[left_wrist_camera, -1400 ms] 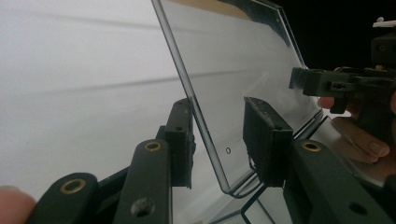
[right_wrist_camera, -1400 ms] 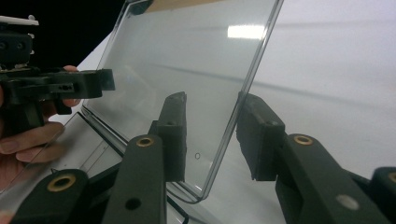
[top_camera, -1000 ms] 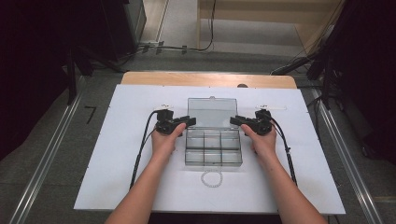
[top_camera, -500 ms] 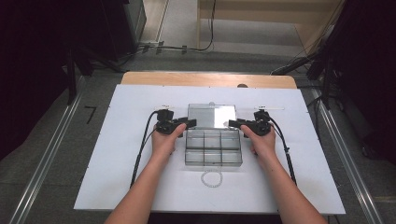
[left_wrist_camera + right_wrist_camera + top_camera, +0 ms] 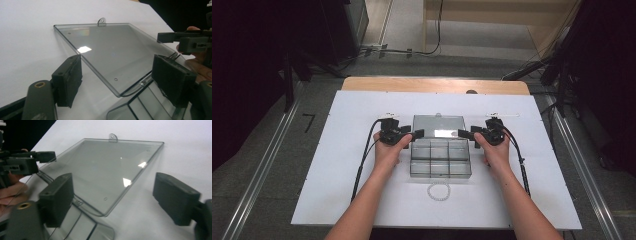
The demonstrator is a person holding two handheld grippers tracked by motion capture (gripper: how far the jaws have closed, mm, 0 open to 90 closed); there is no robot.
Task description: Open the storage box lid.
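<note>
A clear plastic compartment box (image 5: 440,159) sits mid-board with its lid (image 5: 438,126) swung open behind it. My left gripper (image 5: 413,133) is at the lid's left edge and my right gripper (image 5: 463,133) at its right edge. In the left gripper view the lid (image 5: 107,50) has its near corner between the jaws of my left gripper (image 5: 120,80); the pads stand off it. The right gripper view shows the lid (image 5: 107,167) the same way between the jaws of my right gripper (image 5: 116,197). Both sets of jaws have just been opening.
A small white bead loop (image 5: 439,191) lies in front of the box. Everything rests on a white board (image 5: 352,150) over a wooden table (image 5: 432,85). Black cables trail back from both grippers along the forearms. Dark equipment and floor rails flank the table.
The lid has tipped farther back and looks shorter from above. Both grippers' jaws have widened and come off the lid's edges. The hands have stayed nearly where they were.
</note>
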